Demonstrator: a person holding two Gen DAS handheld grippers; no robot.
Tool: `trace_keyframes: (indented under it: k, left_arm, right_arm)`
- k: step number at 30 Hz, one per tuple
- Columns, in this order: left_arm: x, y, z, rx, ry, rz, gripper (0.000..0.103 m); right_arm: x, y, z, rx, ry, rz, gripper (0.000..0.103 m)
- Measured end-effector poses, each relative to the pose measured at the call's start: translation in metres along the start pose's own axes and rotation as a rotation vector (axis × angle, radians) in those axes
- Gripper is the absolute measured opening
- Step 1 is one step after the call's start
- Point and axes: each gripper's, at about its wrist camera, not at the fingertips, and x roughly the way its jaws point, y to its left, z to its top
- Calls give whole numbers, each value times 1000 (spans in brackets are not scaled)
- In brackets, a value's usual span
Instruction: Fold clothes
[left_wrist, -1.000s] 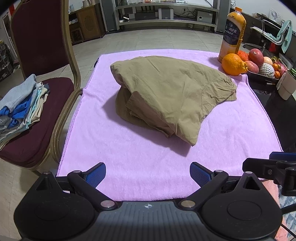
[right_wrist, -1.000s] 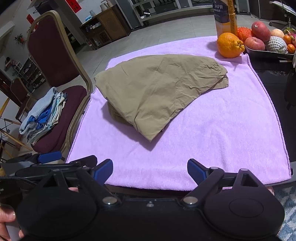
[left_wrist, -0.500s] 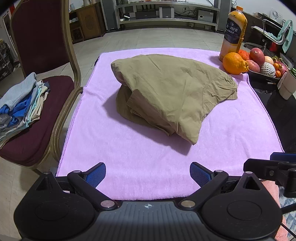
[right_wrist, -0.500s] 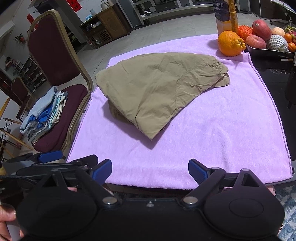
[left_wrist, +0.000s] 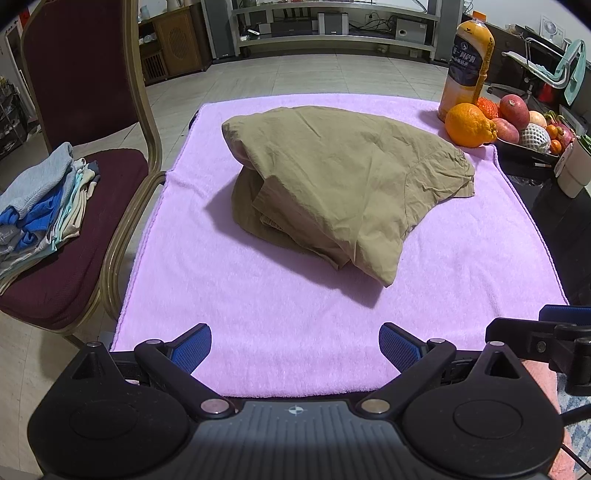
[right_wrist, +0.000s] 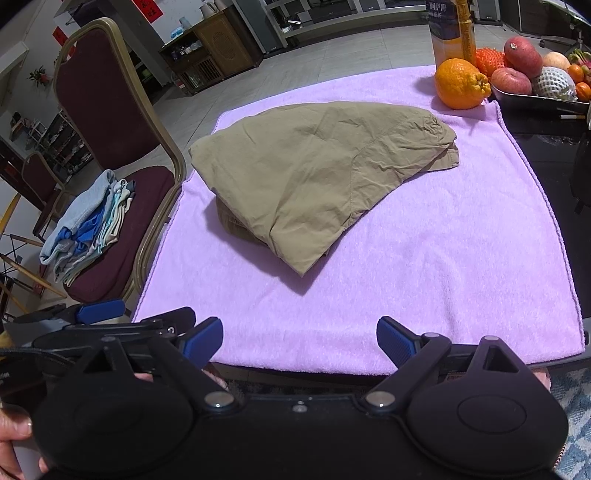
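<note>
Both grippers wide open, empty, at near edge of fuzzy purple towel (left_wrist: 295, 314).
Left gripper (left_wrist: 294, 345), right gripper (right_wrist: 299, 341): crumpled khaki garment (left_wrist: 343, 184) lies ahead, wrinkled, roughly triangular.

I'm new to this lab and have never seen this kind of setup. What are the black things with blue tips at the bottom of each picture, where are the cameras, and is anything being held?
Each picture comes from a wide-angle camera mounted on a hand-held two-finger tool, looking forward along its fingers. The black body with blue pads is that tool: the left gripper in one view, the right gripper in the other. A person carries one in each hand. Both are open and hold nothing. On the purple towel lies a crumpled khaki garment. At the far right corner sit a large orange, a juice bottle and a tray of fruit. A stack of folded clothes rests on the maroon chair to the left.
</note>
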Motion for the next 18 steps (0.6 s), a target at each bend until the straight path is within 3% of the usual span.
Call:
trace_keyframes:
  k: [18]
  left_arm:
    - [-1, 2, 0, -1, 3, -2, 99]
  right_arm:
    - [0, 1, 0, -1, 4, -4, 92]
